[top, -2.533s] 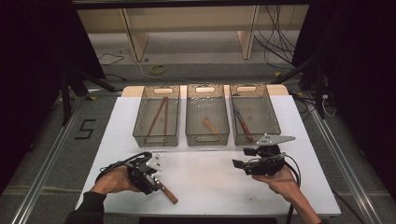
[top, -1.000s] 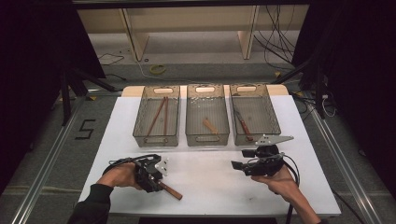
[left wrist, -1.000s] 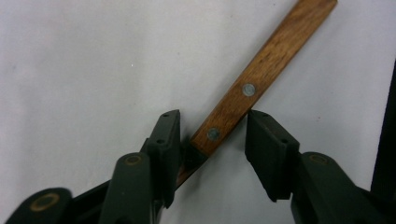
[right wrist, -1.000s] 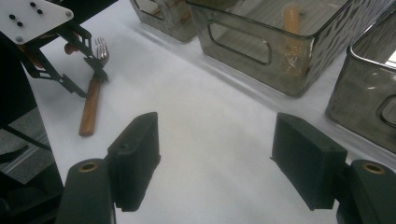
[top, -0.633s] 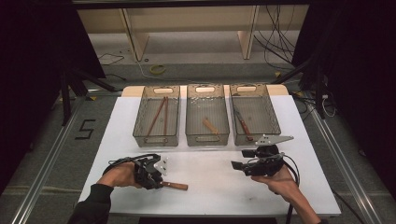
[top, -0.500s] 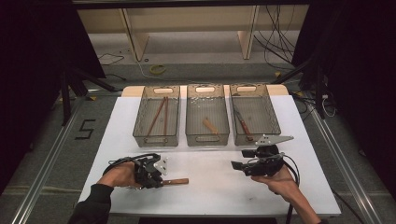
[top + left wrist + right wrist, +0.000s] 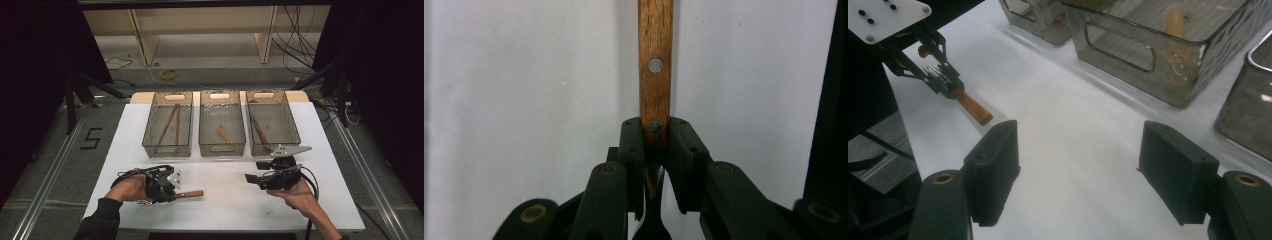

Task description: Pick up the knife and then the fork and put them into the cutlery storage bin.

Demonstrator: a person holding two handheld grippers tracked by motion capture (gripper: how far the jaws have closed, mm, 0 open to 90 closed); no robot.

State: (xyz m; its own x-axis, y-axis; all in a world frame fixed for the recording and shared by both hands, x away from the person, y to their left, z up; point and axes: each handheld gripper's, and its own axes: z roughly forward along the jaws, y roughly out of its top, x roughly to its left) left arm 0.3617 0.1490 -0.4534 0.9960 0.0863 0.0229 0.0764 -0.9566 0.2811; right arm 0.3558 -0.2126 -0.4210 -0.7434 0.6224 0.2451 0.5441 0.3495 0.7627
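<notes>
Left gripper view shows the left gripper pinching a brown wooden handle with two metal rivets close to the end where a dark metal part begins, both black pads flat against its sides; those jaws have just been closing and the handle now sits between them, running straight out from the jaws over the white table cover; in the high view the same wooden handle lies nearly level at the near edge of the cover, sticking out towards the right gripper, and well short of the middle clear plastic bin, which I take as the landmark; that gripper's jaws stand spread wide with nothing between them, hovering over the cover nearer than that bin and to its right; left of that bin is a like bin holding long brown sticks, right of it a third with a brown-handled tool, and inside it a short wooden piece; judging by this, the step is lifting the handled utensil to sort it into a bin; the grip is near one end, so the long free end may droop or swing; lift slowly, keep it level, and clear the bin's near rim before lowering.
</notes>
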